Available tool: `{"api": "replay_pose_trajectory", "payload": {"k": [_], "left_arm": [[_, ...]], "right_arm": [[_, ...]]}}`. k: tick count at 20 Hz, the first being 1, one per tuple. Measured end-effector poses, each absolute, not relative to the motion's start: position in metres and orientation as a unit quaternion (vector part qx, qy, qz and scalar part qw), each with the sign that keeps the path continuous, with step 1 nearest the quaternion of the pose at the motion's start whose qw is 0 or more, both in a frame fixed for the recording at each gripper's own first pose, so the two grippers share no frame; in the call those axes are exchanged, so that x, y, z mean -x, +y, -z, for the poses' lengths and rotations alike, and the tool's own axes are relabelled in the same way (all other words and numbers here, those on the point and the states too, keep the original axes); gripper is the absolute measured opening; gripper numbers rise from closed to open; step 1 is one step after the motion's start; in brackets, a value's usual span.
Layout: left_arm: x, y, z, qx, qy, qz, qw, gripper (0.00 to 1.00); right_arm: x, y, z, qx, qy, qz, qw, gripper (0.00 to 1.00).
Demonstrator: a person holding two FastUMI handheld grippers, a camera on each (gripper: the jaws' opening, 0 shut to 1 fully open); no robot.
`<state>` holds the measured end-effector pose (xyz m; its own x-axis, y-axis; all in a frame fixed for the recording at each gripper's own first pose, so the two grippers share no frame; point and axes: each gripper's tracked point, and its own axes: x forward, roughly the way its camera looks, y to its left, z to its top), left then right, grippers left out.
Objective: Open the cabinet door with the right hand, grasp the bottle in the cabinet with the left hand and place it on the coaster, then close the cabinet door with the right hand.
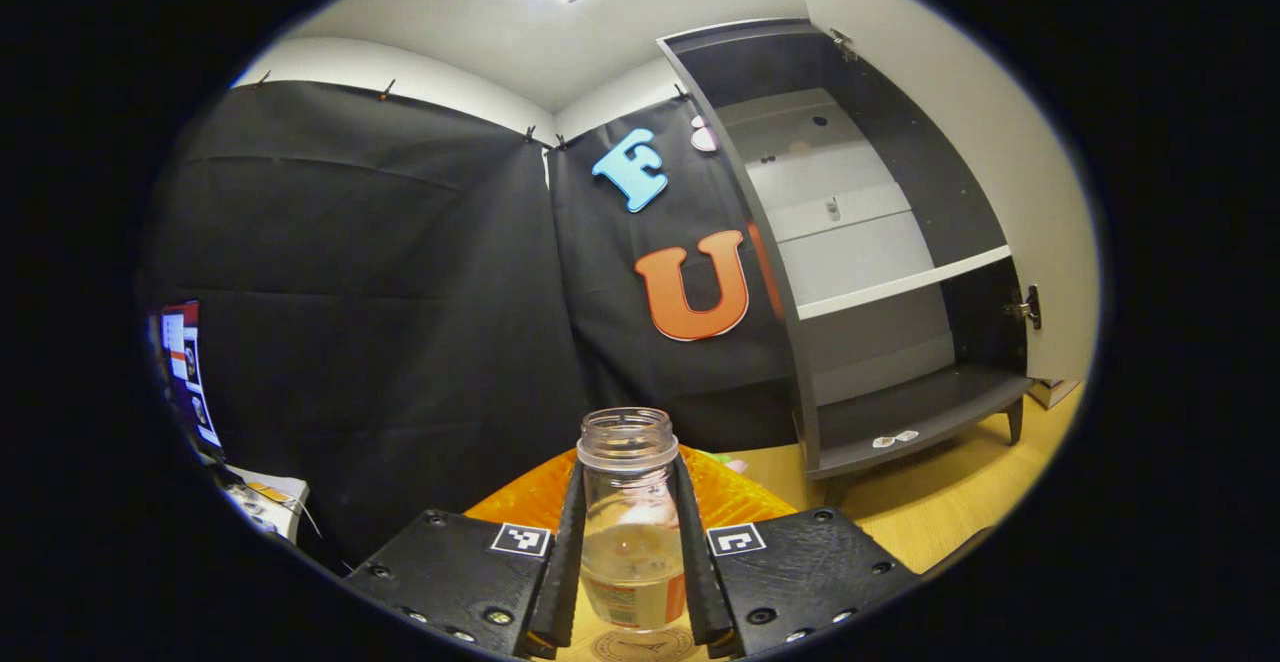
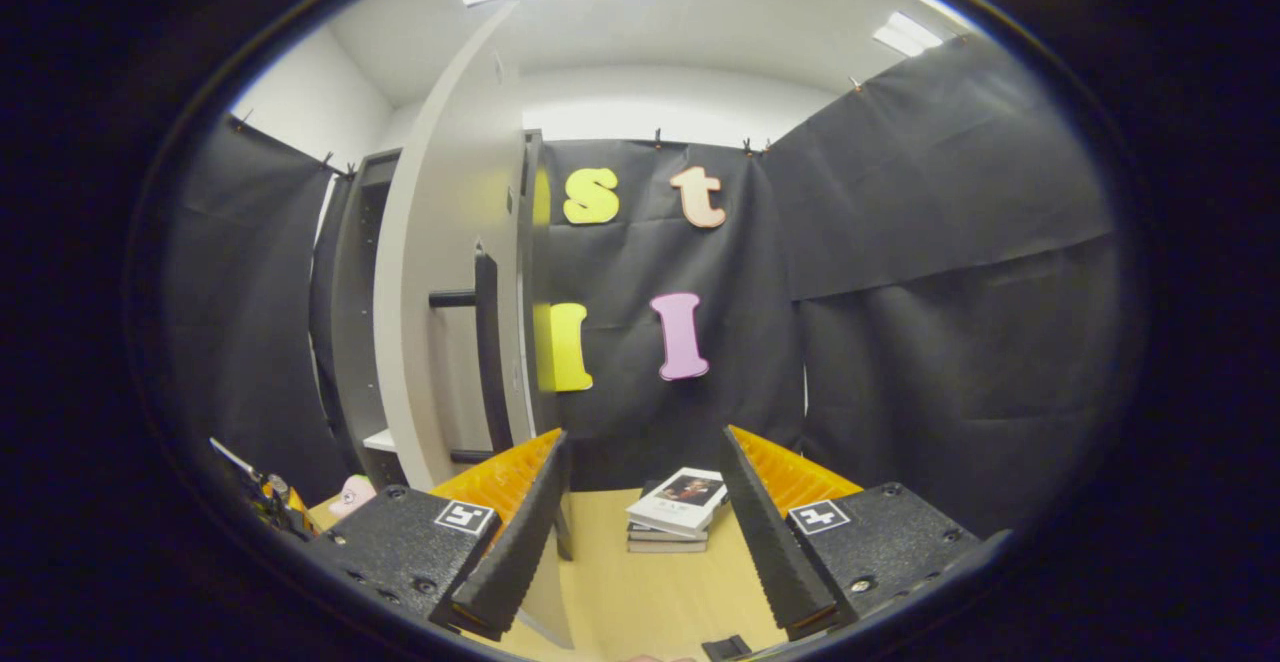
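Note:
A clear, lidless bottle with a little liquid and an orange label stands upright between the fingers of my left gripper, which is shut on it. Just under the bottle's base lies a round wooden coaster; I cannot tell whether they touch. The dark cabinet stands open to the right, its lower shelves bare, its pale door swung wide. In the right gripper view the door with its black bar handle is just left of my right gripper, which is open and holds nothing.
A small stack of books lies on the wooden table ahead of the right gripper. A lit screen and some papers sit at the far left. Black cloth walls close in the booth.

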<state>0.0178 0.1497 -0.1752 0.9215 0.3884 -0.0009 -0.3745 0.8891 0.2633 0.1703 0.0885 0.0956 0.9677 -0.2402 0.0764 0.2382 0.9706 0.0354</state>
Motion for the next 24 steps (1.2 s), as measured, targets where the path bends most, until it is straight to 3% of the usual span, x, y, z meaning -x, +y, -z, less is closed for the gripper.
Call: {"api": "replay_pose_trajectory", "payload": {"k": [10, 20, 21, 22, 24], "left_arm": [[0.012, 0.192, 0.225, -0.065, 0.048, -0.270, 0.960, 0.42], [0.015, 0.189, 0.241, -0.049, 0.045, -0.259, 0.964, 0.42], [0.013, 0.187, 0.244, -0.042, 0.051, -0.255, 0.965, 0.46], [0.014, 0.188, 0.249, -0.040, 0.058, -0.257, 0.964, 0.39], [0.017, 0.189, 0.252, -0.036, 0.067, -0.256, 0.964, 0.60]], "right_arm": [[-0.165, 0.095, -0.108, 0.025, -0.035, 0.149, 0.988, 0.92], [-0.175, 0.096, -0.101, 0.026, -0.029, 0.157, 0.987, 0.92], [-0.175, 0.096, -0.102, 0.030, -0.029, 0.158, 0.987, 0.92], [-0.175, 0.097, -0.102, 0.033, -0.029, 0.157, 0.987, 0.92], [-0.177, 0.098, -0.099, 0.037, -0.025, 0.155, 0.987, 0.92]]}}
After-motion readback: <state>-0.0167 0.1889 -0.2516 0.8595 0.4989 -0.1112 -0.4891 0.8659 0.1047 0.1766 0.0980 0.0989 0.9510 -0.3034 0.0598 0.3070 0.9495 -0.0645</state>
